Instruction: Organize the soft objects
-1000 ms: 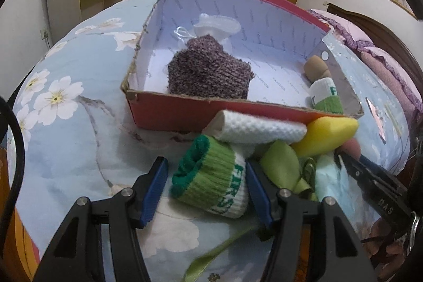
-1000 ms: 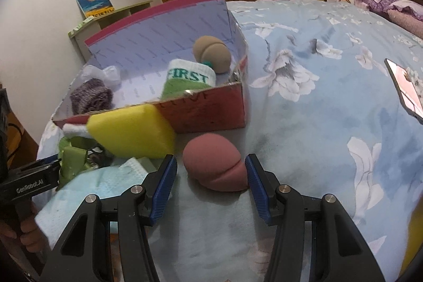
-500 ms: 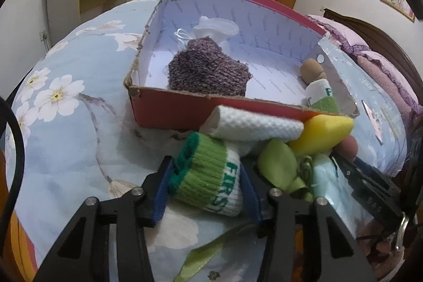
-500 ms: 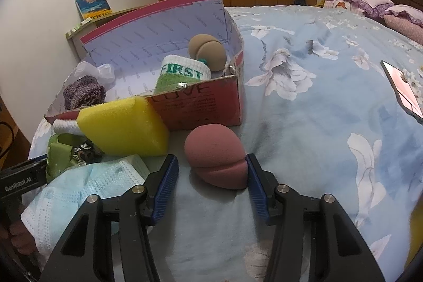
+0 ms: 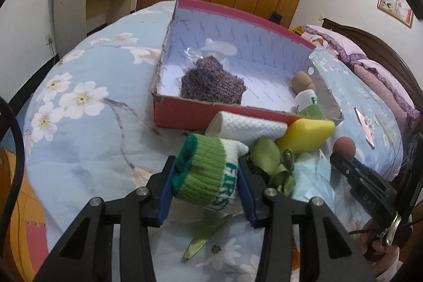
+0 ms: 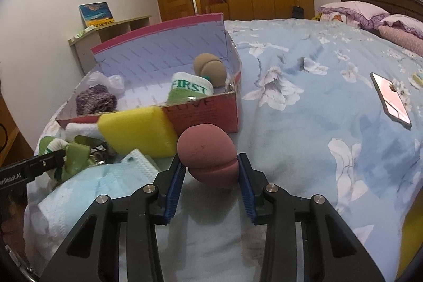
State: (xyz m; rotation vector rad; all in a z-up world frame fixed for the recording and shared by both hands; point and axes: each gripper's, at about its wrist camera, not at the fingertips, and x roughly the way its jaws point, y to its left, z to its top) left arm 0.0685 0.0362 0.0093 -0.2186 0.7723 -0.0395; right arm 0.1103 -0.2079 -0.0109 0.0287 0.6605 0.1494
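Observation:
My left gripper has its jaws closing, and both blue pads press on a rolled green-and-white sock held just above the bedspread. My right gripper is closing too, its pads against both sides of a pink rounded sponge in front of the red cardboard box. The open box holds a purple knit piece, a white pouch, a tan sponge and a second sock.
Against the box front lie a white rolled cloth, a yellow sponge, a green ribbon and a light blue face mask. A phone lies on the floral bedspread at right. Pillows and a headboard stand far right.
Both grippers closed from wide open onto their objects. The left one has raised the sock slightly and moved towards the box; the pink sponge now sits squeezed between the right pads.

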